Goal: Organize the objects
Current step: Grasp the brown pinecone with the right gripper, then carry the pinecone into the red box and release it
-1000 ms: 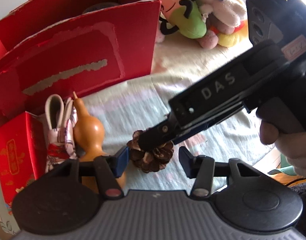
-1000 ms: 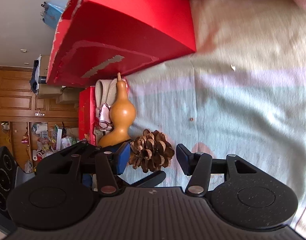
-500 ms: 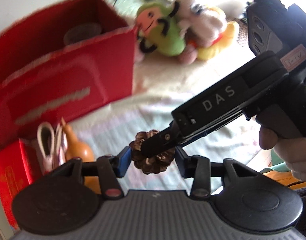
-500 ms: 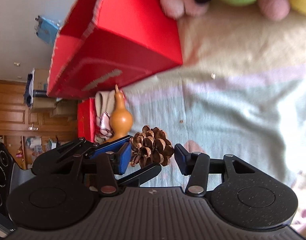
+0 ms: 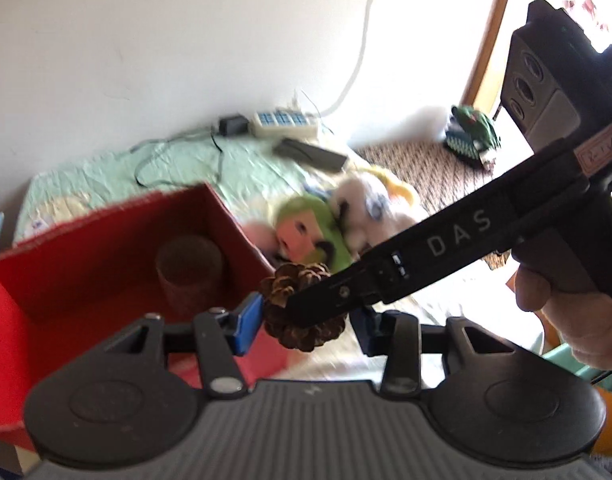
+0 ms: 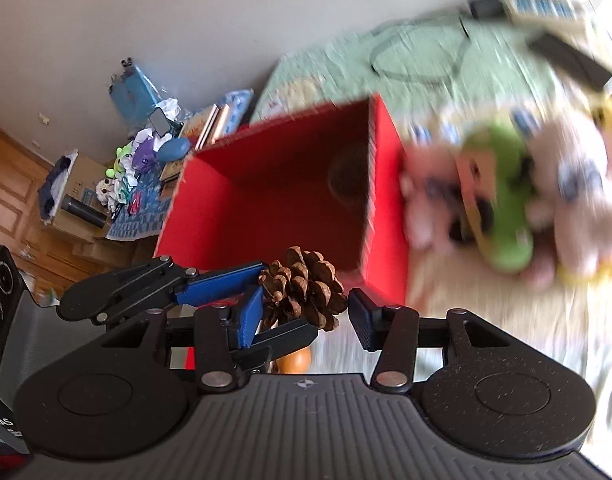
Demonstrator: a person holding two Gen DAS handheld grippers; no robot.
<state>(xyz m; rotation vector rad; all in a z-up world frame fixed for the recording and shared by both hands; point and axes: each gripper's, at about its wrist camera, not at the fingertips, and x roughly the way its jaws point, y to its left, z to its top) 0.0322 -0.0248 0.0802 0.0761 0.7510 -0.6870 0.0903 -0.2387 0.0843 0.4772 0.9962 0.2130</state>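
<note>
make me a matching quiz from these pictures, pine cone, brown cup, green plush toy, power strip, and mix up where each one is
Things:
1. pine cone
2. brown cup
3. green plush toy
4. power strip

Places:
A. inside the red box
B. near the wall, at the far edge of the bed cover
C. between the gripper fingers
D. outside the box, beside its right wall

Pairs: 1-C, 2-A, 3-D, 4-B

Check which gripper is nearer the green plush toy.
Right. Both meet at the pine cone; right gripper sits toward the plush toy, left gripper toward the red box.
</note>
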